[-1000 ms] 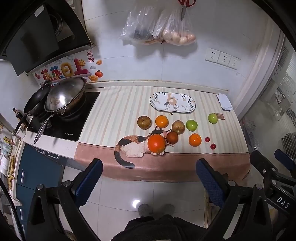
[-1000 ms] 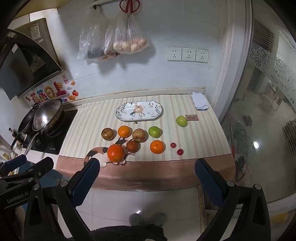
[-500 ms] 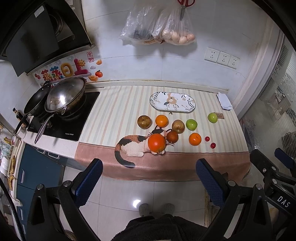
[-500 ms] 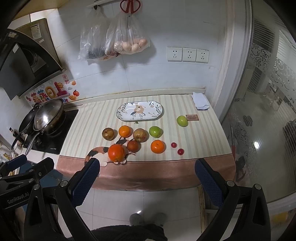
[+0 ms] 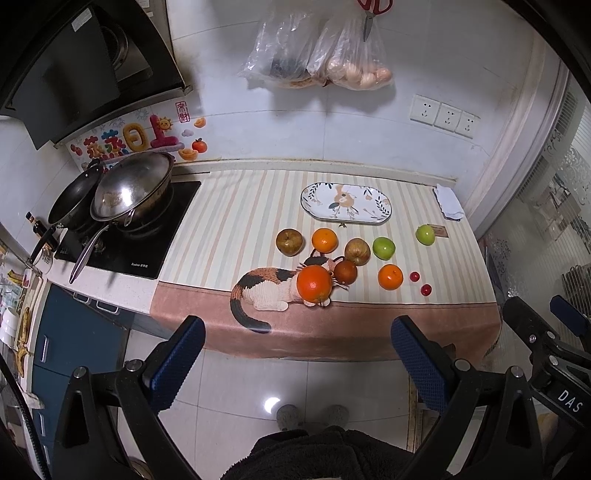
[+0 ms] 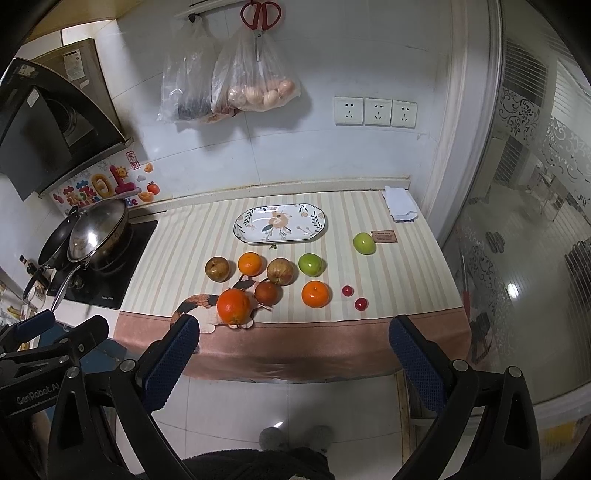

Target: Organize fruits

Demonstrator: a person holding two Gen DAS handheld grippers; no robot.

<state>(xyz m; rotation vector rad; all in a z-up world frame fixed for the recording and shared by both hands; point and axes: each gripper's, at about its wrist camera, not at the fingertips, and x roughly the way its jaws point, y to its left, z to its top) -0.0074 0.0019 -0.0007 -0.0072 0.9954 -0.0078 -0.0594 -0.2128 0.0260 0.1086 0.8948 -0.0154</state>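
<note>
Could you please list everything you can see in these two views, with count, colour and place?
Oranges: three, orange, front half of the counter.
Green apples: two, green, right of centre.
Brown fruits: three, brown, among the oranges.
Small red fruits: two, red, front right.
Plate: one, white with a floral print, behind the fruit, empty.
Pans: two, steel and black, on the hob at left.
Bags: two, clear plastic, hanging on the wall.
Scissors: one pair, red handles, above the bags.
Sockets: three, white, on the wall.
Cloth: one, white, back right corner.
Left gripper: blue pads, open.
Right gripper: blue pads, open.
</note>
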